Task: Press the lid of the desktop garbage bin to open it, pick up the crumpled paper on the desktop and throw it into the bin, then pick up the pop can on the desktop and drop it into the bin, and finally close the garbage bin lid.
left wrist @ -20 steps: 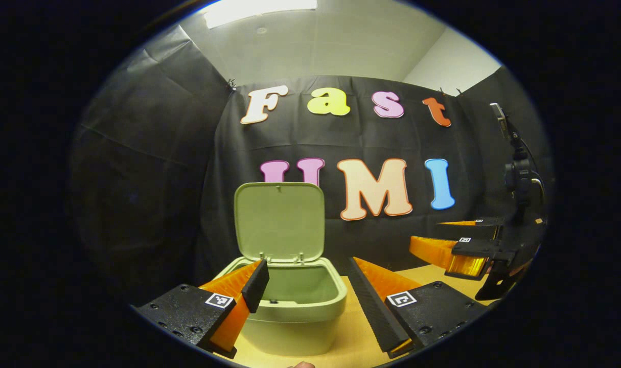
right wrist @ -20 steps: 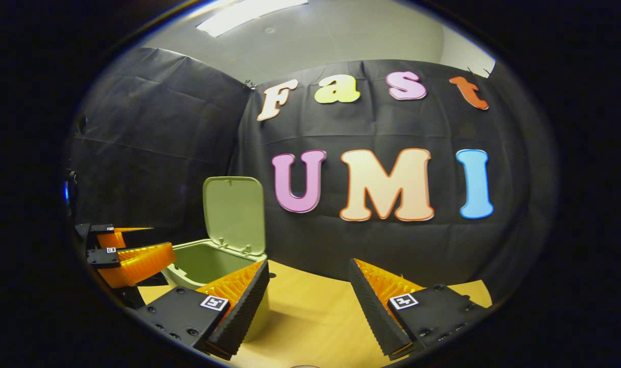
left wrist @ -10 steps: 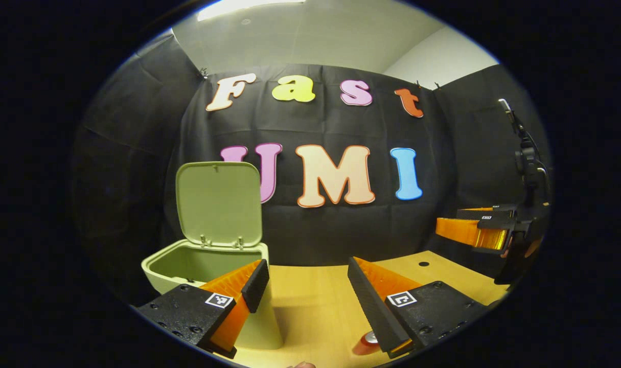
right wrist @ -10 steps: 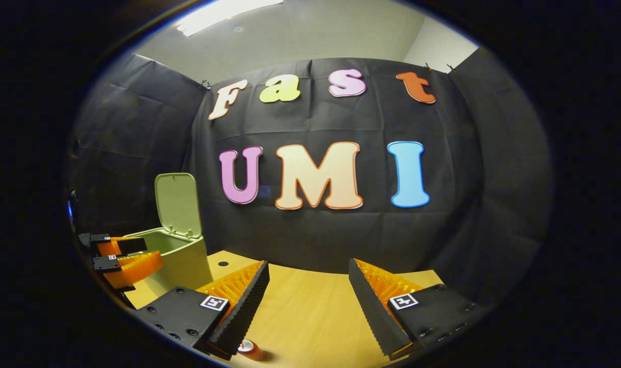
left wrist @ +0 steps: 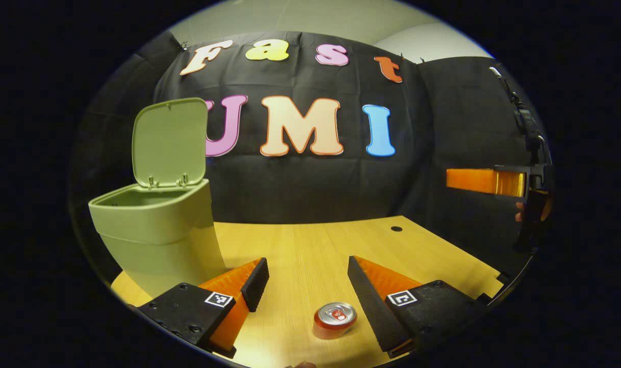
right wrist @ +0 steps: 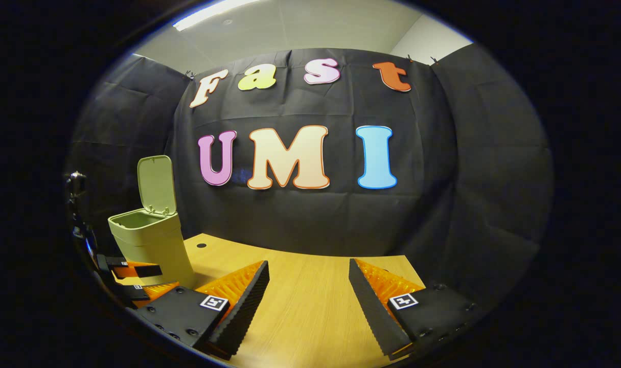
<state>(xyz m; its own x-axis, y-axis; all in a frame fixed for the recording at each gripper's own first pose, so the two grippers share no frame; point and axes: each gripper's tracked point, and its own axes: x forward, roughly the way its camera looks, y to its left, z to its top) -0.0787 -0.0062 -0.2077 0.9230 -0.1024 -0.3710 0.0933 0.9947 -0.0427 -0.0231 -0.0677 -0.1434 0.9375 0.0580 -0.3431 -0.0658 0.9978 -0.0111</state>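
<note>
Beside the bin point(left wrist: 157, 230), lid point(left wrist: 169, 143) standing open, the pop can point(left wrist: 334, 320) is sitting between the left gripper point(left wrist: 306, 286)'s spread fingers, not yet grasped. Right gripper point(right wrist: 308, 291) is hanging apart too, holding nothing; can and lid-closing are looking left to do.

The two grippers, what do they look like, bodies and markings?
Each gripper, left and right, has two wedge-shaped fingers with ridged inner faces, mounted on black textured blocks with screw heads. Each block carries a small square black-and-white marker tag.
</note>
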